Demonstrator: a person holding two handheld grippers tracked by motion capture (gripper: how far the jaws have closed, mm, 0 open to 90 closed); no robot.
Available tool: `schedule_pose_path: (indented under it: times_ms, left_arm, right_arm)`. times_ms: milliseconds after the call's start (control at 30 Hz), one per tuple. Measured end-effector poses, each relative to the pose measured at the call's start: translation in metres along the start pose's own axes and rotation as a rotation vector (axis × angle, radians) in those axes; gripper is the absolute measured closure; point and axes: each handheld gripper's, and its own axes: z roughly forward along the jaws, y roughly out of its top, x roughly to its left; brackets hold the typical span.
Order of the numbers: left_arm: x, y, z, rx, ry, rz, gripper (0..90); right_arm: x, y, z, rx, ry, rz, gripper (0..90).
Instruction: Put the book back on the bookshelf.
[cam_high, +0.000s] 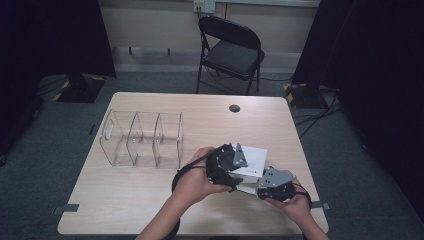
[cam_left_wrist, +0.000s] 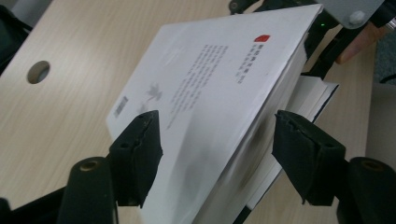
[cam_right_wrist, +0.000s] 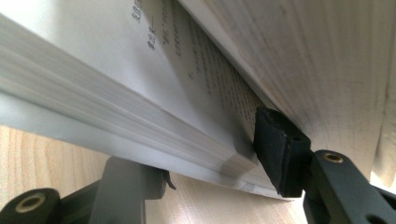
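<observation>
A white book (cam_high: 252, 159) lies half open on the wooden table (cam_high: 150, 200), near its front right. In the left gripper view its raised cover and upper pages (cam_left_wrist: 215, 70) tilt up between my left gripper's (cam_left_wrist: 219, 154) jaws, which stand wide apart and do not press on it. From the front right, my right gripper (cam_high: 260, 189) reaches into the opened book. In the right gripper view, one pad (cam_right_wrist: 280, 154) rests on the printed page and the other jaw sits under the lower block of pages (cam_right_wrist: 116, 116), clamping it.
A clear plastic organizer (cam_high: 142, 137) with three compartments stands at the table's left middle. A round cable hole (cam_high: 234, 108) sits near the far edge. A black folding chair (cam_high: 232, 52) stands beyond the table.
</observation>
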Motion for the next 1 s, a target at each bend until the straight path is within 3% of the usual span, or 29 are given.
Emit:
schedule_pose_path:
  times_ms: [33,167,267,333,500,700,833,1000]
  left_arm:
    - [0.002,-0.004,-0.003,-0.001,-0.01,-0.022,30.7]
    - [0.003,-0.014,-0.009,0.011,-0.013,-0.035,29.0]
    - [0.004,-0.028,-0.015,-0.019,-0.031,-0.066,28.2]
    - [0.005,-0.043,-0.02,-0.036,-0.028,-0.088,28.2]
    - [0.006,-0.063,-0.023,-0.053,-0.003,-0.119,27.2]
    - [0.007,-0.087,-0.01,-0.024,-0.008,-0.163,26.5]
    - [0.01,-0.111,0.009,-0.018,-0.026,-0.233,26.2]
    - [0.007,-0.128,0.028,0.017,-0.038,-0.268,25.7]
  right_arm:
    - [0.0,0.0,0.0,0.0,-0.001,0.003,49.1]
    - [-0.003,0.001,-0.001,0.001,0.01,0.013,49.1]
    - [-0.006,0.002,-0.001,0.005,0.019,0.021,49.1]
    - [-0.007,0.003,-0.002,0.005,0.023,0.025,49.1]
    - [-0.011,0.004,-0.003,0.005,0.037,0.048,49.1]
    - [-0.016,0.006,-0.007,0.008,0.065,0.074,49.3]
    - [-0.016,0.006,-0.011,0.008,0.084,0.081,49.3]
    - [-0.017,0.007,-0.015,0.014,0.103,0.09,49.5]
